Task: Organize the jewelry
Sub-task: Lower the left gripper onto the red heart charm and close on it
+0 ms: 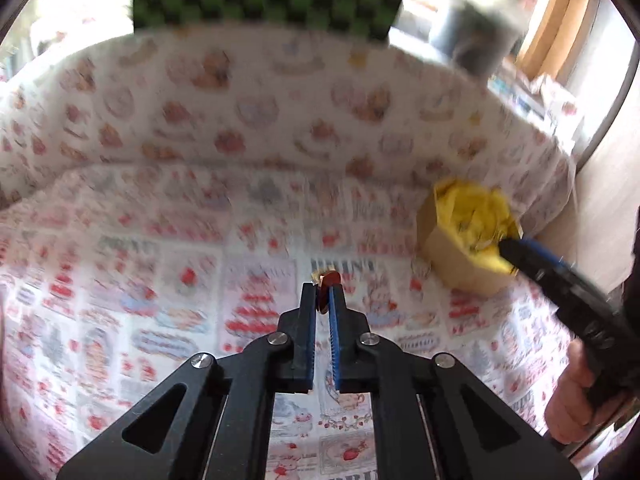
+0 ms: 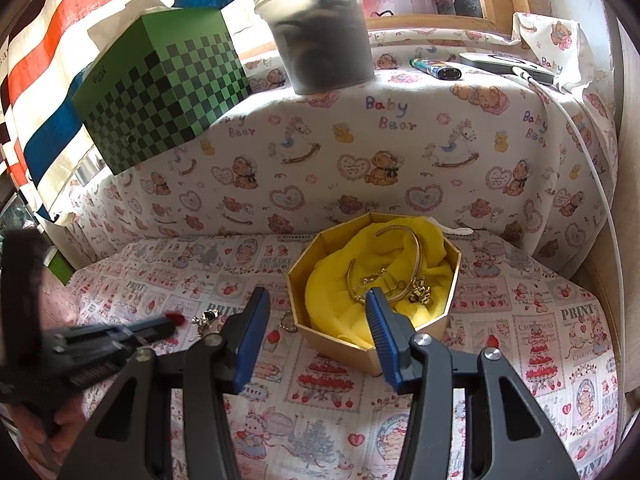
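Desk [image 2: 520, 380] cloth spreads bare around the octagonal box [image 2: 436, 320], whose yellow lining cradles gold bangles [image 2: 404, 240] so they cannot scatter. Right tongs [image 2: 318, 312] hang released over the box's near rim. Left of the box, left tongs [image 1: 325, 286] are clenched on a small red piece [image 1: 326, 280].
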A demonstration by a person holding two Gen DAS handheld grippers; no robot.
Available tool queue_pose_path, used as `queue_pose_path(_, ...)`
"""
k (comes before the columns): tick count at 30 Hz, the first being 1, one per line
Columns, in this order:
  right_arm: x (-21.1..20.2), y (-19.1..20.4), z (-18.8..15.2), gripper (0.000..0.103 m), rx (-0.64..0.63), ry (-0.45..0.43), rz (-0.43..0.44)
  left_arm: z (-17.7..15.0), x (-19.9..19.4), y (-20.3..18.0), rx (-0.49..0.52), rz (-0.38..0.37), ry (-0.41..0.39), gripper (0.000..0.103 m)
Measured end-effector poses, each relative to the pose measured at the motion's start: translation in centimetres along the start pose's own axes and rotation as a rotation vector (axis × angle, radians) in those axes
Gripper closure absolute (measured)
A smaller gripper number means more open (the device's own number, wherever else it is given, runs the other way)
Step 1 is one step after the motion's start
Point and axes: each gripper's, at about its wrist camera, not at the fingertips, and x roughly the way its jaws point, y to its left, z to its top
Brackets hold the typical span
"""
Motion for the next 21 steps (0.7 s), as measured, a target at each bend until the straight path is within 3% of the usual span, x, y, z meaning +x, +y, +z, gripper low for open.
queue_pose_path(4, 0.2, 0.5, -0.2, 0.056, -0.006, 0.014, 0.025, 0.4, -1.3, 1.1, -0.042, -0.010, -0.039, 0.098)
queue_pose_path(13, 1.1, 3.7, -1.6, 0.056, -0.025, 0.073, 0.043, 0.9, -0.7, 2.9, -0.040, 0.219, -0.077, 0.098)
queue_pose_path(17, 2.8, 6.8, -1.3, 0.050, -0.081, 0.123, 0.016, 1.1, -0.4, 5.0, -0.099, 0.200, -0.058, 0.098)
queue_pose_path(19, 4.1, 7.9, -1.0, 0.041, -0.085, 0.159, -0.002, 1.2, -0.7, 5.9, -0.122, 0.205, -0.063, 0.098)
queue_pose_path(21, 5.5, 9.0, -0.8, 0.041, -0.092, 0.197, -0.016, 1.4, -0.9, 6.6, -0.139, 0.226, -0.077, 0.098)
